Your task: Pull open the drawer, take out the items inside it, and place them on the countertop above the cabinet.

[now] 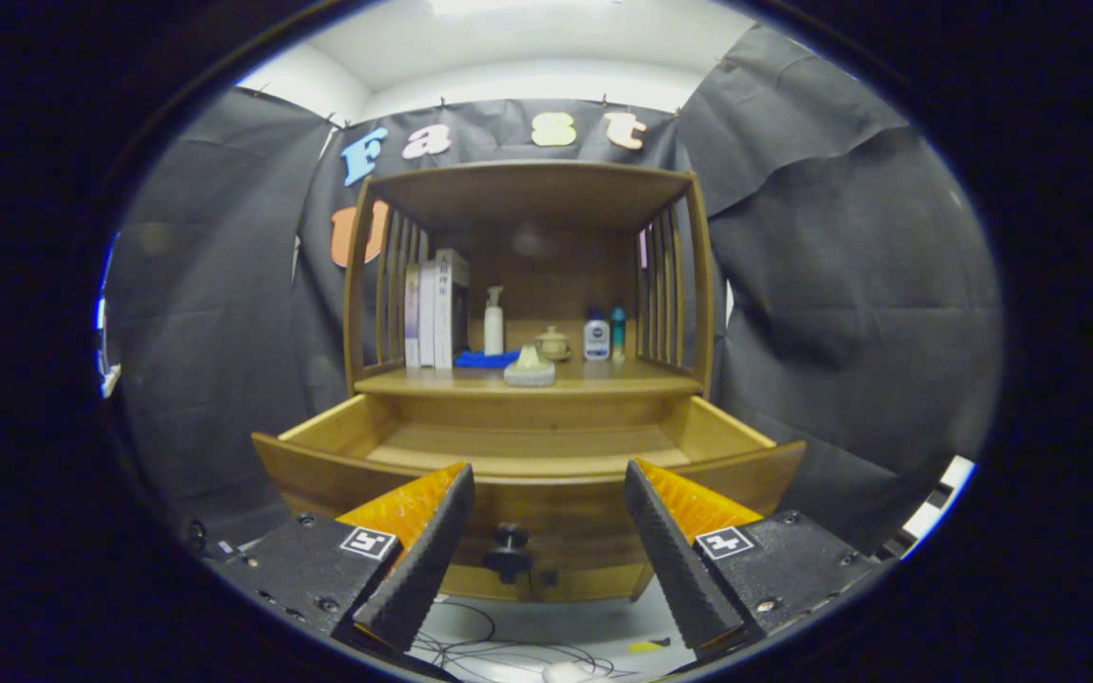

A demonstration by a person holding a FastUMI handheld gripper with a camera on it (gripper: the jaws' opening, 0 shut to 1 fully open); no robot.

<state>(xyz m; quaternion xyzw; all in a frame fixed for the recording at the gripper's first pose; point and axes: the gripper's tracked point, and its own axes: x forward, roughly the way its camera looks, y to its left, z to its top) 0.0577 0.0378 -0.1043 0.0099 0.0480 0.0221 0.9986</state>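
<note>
The gripper (546, 484) is held wide open with nothing between its fingers, just before the drawer (527, 455). The drawer is pulled out, its knob (509, 539) seen between the fingers. Above it, a pale rounded item (529, 368) rests on the countertop (603, 379).

The drawer (527, 446) front hides the near part of its floor. The bottles (603, 334) on the far shelf are too small to identify.
</note>
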